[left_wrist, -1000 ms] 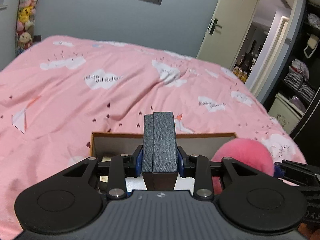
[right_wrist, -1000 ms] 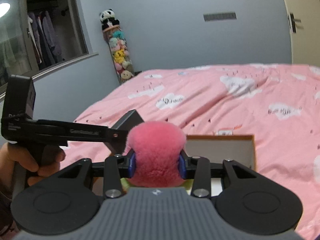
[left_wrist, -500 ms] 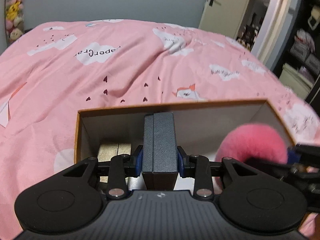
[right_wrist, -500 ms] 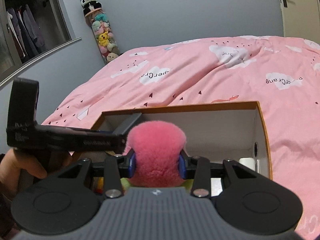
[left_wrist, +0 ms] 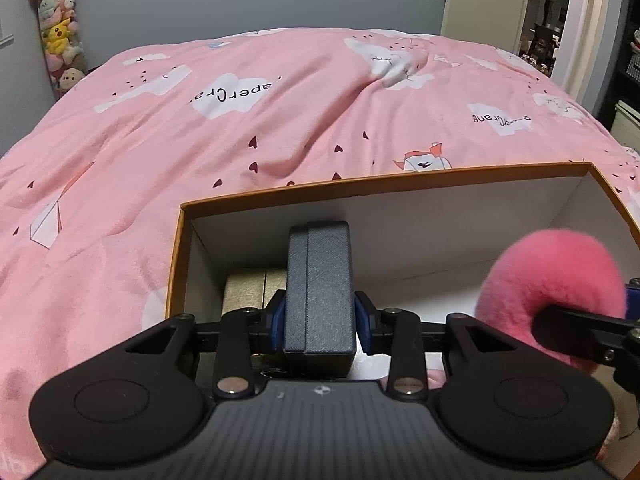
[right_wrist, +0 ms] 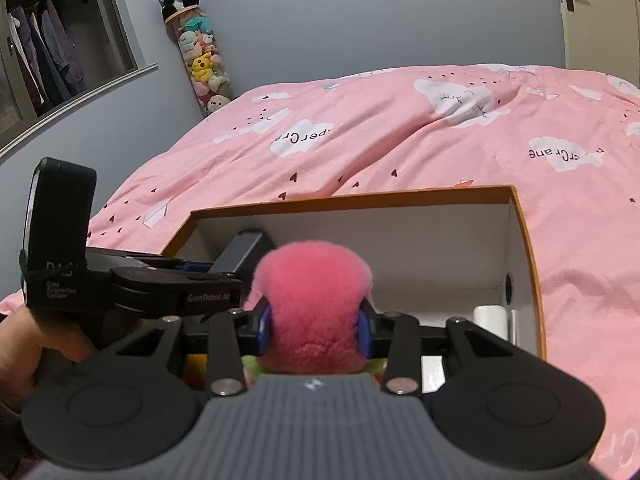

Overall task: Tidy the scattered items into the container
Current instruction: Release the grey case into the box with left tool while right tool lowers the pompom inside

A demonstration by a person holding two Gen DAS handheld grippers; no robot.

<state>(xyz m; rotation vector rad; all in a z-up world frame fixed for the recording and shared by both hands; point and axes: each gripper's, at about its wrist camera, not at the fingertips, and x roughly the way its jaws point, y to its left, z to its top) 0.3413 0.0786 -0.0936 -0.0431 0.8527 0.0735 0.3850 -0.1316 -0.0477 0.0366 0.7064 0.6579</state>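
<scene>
Left wrist view: the left gripper [left_wrist: 320, 316] has a dark case [left_wrist: 319, 288] standing upright between its blue pads. Its jaws have just been opening a little. The left pad lies against the case, while a thin gap shows at the right pad, so I cannot tell whether the grip is on or let go. The case hangs inside the box [left_wrist: 384, 184], an open carton with an orange rim and white walls that lies on the pink quilt [left_wrist: 240, 128]. A gold block [left_wrist: 256, 292] sits on the box floor in the near left corner, just behind and left of the case. At the right, a pink ball [left_wrist: 556, 280] hangs over the box, pinched by the right gripper, of which only a dark finger shows.

Right wrist view: the right gripper [right_wrist: 314, 324] squeezes the pink ball [right_wrist: 314, 300] between both pads, and the fluff bulges above them. The ball is over the near part of the box [right_wrist: 520, 232]. A white roll [right_wrist: 490, 318] stands by the right wall inside. At the left, a hand [right_wrist: 20, 344] holds the left gripper, whose case [right_wrist: 244, 250] tilts into the far left corner of the box. A tube of plush toys [right_wrist: 202, 64] stands against the grey wall behind the quilt [right_wrist: 400, 132]
</scene>
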